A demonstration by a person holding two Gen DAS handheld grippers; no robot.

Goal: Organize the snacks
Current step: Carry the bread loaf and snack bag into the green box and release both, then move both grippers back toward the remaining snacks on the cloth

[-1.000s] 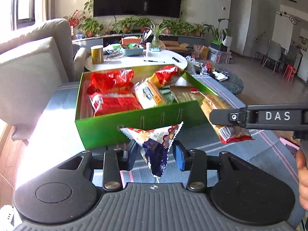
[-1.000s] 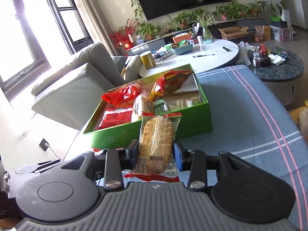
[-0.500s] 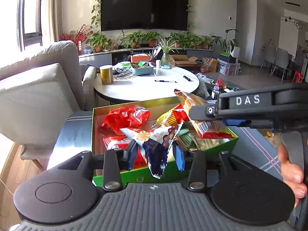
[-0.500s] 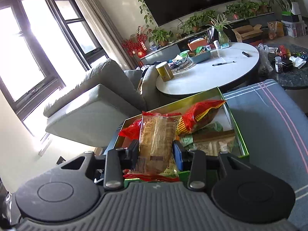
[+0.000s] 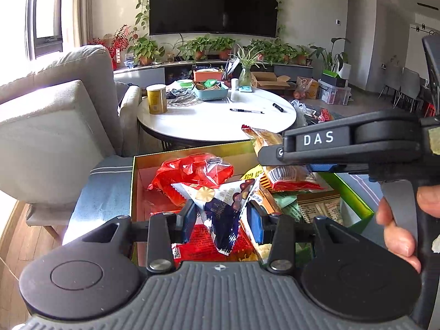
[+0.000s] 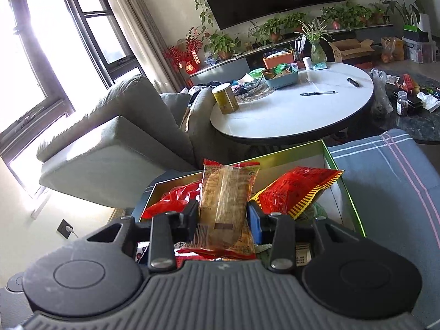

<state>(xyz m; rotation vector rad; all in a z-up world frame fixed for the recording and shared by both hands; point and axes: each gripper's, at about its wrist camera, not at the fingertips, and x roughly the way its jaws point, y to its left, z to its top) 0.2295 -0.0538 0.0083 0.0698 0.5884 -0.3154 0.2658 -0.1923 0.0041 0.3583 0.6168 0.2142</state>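
The left gripper is clamping a dark blue triangular snack pouch between its pads, and the pouch is hanging point-down right over the open green box. The right gripper is squeezing a clear-wrapped biscuit pack that's standing upright between its fingers, top edge poking up well above them, also sitting over the box. In the left wrist view the right gripper is reaching in from the right side, with a hand wrapped around its handle. The box is already holding a red crinkly bag at the back left and a red and yellow bag on the right. A white round table is sitting just behind the box.
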